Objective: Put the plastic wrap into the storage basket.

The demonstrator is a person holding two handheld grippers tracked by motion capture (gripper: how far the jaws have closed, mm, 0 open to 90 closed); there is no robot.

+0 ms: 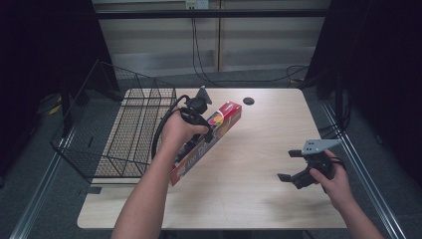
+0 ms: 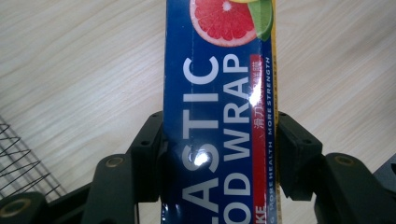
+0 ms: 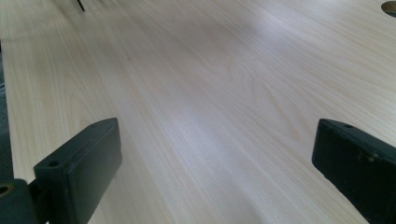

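Gripping a long box of plastic food wrap (image 1: 209,139), the left gripper (image 1: 199,130) has its jaws clenched on the box's two long sides, as the left gripper view makes plain with the blue face and its grapefruit picture (image 2: 219,116) running up between them. The box lies at a slant over the left half of the tabletop (image 1: 259,199), its far end pointing toward the far edge near a small dark hole (image 1: 248,101), its near end just beside a wire basket (image 1: 129,129) that sits on the left edge. Whether the box touches the wood I cannot tell. The right gripper (image 1: 293,165) hangs near the right edge, well apart from the box, its jaws spread wide with nothing but bare wood between them.
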